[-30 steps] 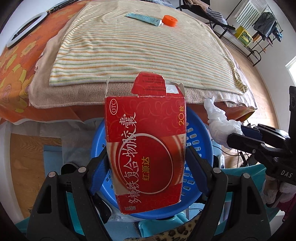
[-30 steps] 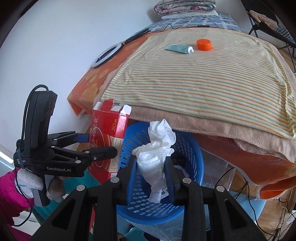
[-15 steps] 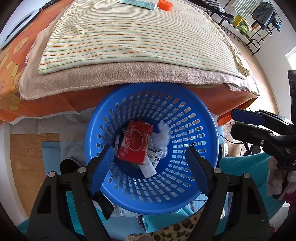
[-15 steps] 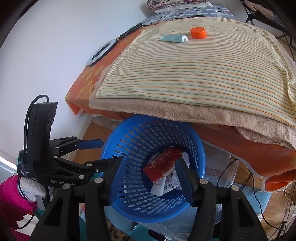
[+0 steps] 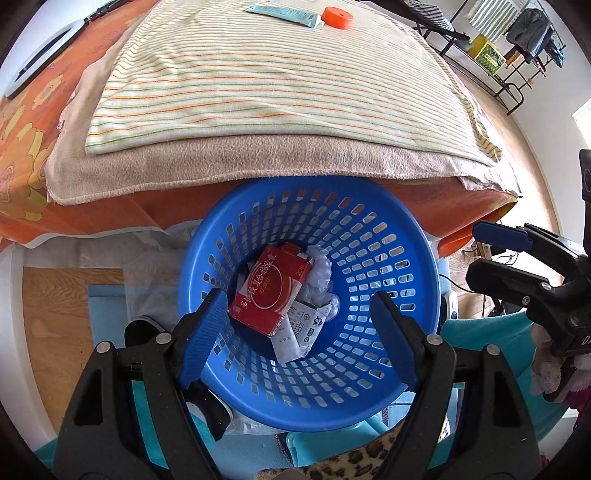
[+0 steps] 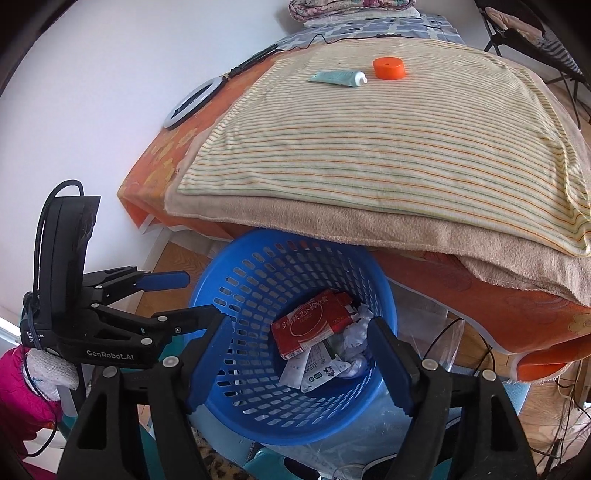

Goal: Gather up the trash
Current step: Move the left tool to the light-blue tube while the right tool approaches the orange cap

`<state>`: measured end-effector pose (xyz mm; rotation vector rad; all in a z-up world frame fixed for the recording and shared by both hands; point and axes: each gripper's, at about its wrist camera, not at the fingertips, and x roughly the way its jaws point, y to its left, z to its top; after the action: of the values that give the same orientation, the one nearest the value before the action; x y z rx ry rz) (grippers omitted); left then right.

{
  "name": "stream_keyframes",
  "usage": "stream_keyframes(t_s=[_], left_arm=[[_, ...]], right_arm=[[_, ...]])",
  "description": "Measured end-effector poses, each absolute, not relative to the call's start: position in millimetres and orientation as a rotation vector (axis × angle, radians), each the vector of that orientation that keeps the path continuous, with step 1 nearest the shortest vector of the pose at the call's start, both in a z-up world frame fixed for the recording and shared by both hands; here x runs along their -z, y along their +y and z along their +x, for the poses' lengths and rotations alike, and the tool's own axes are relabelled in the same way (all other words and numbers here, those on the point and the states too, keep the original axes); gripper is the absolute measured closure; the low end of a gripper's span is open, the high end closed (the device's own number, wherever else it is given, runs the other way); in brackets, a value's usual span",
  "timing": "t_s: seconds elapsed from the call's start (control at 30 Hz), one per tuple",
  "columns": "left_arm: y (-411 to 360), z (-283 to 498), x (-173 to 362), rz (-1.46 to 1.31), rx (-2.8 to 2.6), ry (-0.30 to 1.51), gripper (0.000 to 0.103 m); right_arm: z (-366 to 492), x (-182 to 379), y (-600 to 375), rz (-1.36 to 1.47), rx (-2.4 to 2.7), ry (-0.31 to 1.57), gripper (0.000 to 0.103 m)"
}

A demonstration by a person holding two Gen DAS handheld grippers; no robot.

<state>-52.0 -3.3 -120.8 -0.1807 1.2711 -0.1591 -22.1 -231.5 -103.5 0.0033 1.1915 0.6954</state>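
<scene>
Trash (image 5: 271, 291) lies in blue basket (image 5: 388, 236); tube (image 6: 338, 78), orange cap (image 6: 388, 68) on blanket (image 6: 388, 147).

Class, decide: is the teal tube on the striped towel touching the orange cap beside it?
Apart. The right wrist view shows a strip of striped towel between the teal tube and the orange cap.

Premises were a lived-in home, apparently a bedroom. Evidence: a bed (image 6: 192, 155) with an orange floral sheet, layered with a tan blanket (image 5: 258, 166) and a striped blanket (image 6: 388, 140); folded bedding (image 6: 347, 9) stacked at its far edge; a clothes rack (image 5: 517, 33) hung with garments; wooden flooring (image 5: 55, 332).
</scene>
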Motion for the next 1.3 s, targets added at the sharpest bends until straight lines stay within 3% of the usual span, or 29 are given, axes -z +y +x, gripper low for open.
stream_keyframes(t_s=[0.2, 0.57, 0.87, 1.3], left_arm=[[-0.9, -44.3, 108.0, -0.17, 0.159, 1.235, 0.021], [19.8, -7.8, 72.4, -0.167, 0.174, 1.131, 0.021], [24.0, 60.8, 56.7, -0.187, 0.222, 1.117, 0.021], [4.5, 182.8, 34.7, -0.007, 0.299, 1.01, 0.021]], right_arm=[[-18.0, 91.6, -232.4, -0.035, -0.645, 1.157, 0.017], [-2.1, 64.1, -233.1, -0.074, -0.623, 1.086, 0.017], [38.6, 45.4, -242.4, -0.046, -0.61, 1.039, 0.017], [92.3, 32.4, -265.2, -0.002, -0.5, 0.882, 0.017]])
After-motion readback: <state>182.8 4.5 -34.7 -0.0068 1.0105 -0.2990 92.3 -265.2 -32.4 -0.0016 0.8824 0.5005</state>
